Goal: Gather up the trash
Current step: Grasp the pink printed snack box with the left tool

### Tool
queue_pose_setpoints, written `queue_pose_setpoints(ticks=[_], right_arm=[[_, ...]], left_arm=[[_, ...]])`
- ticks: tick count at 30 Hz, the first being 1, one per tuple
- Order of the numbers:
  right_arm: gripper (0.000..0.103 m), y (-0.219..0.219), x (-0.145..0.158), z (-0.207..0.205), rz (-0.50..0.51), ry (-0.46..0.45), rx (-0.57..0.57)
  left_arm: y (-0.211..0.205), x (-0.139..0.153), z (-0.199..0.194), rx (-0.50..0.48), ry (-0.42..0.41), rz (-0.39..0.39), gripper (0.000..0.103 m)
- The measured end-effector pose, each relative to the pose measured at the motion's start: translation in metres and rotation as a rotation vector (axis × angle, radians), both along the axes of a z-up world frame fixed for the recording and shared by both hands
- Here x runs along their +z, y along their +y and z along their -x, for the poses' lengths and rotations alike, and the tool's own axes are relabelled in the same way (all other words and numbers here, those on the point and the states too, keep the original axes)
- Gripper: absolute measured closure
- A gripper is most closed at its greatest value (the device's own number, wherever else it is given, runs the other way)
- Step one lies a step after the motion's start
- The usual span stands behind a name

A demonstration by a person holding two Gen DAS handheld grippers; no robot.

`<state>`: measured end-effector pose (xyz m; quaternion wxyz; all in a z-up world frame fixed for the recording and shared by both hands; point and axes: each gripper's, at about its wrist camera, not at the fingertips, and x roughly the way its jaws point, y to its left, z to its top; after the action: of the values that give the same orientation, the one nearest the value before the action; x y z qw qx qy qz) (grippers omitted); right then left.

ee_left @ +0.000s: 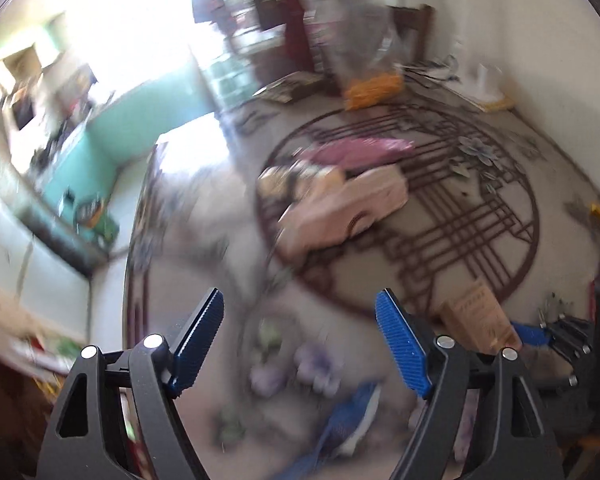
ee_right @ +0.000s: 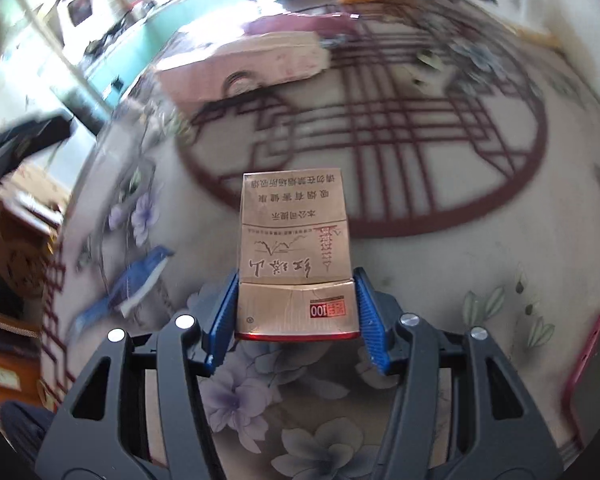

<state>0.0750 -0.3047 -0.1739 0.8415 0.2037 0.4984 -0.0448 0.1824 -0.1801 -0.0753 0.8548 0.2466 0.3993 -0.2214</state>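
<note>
My right gripper is shut on a tan cigarette pack with red print, held upright above the patterned table. The same pack shows in the left wrist view at the lower right, with the right gripper's blue fingers beside it. My left gripper is open and empty above the table's near edge. A pink carton lies on the table's middle, also in the right wrist view. A clear plastic bag with orange contents stands at the far side.
A pink-red object lies behind the carton. A red-cased phone lies at the table's right edge. A white object stands at the far right. A teal cabinet and floor lie to the left. The view is blurred.
</note>
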Motion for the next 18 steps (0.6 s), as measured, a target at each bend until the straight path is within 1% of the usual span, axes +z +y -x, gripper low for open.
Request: queue_pose_setpoints(ticks=[1, 2, 4, 5, 7, 9, 12, 15, 17, 18], right_arm=[[0.038, -0.006, 0.000, 0.001, -0.035, -0.010, -0.019], [0.031, -0.017, 0.001, 0.002, -0.102, -0.031, -0.056], [0.028, -0.032, 0.003, 0.004, -0.195, -0.066, -0.112], [0.028, -0.040, 0.006, 0.005, -0.214, -0.079, -0.137], [0.026, -0.047, 0.010, 0.004, -0.196, -0.091, -0.162], [0.025, -0.050, 0.010, 0.002, -0.174, -0.086, -0.167], [0.024, -0.044, 0.005, -0.006, -0.143, -0.044, -0.120], [0.024, -0.034, 0.002, -0.013, -0.096, -0.030, -0.072], [0.024, -0.027, 0.004, -0.016, -0.072, -0.030, -0.044], [0.024, -0.025, 0.004, -0.015, -0.071, -0.031, -0.033]], left_arm=[[-0.020, -0.001, -0.005, -0.038, -0.013, -0.042, 0.027], [-0.038, -0.003, -0.009, -0.073, -0.025, -0.087, 0.026], [-0.070, -0.014, -0.023, -0.129, -0.052, -0.196, 0.026], [-0.081, -0.020, -0.028, -0.143, -0.060, -0.240, 0.026], [-0.100, -0.034, -0.042, -0.155, -0.050, -0.312, 0.026], [-0.112, -0.051, -0.056, -0.146, -0.033, -0.374, 0.026], [-0.118, -0.070, -0.071, -0.119, 0.007, -0.419, 0.026], [-0.116, -0.082, -0.080, -0.086, 0.039, -0.425, 0.027], [-0.116, -0.085, -0.082, -0.076, 0.065, -0.407, 0.039], [-0.114, -0.085, -0.082, -0.071, 0.076, -0.401, 0.048]])
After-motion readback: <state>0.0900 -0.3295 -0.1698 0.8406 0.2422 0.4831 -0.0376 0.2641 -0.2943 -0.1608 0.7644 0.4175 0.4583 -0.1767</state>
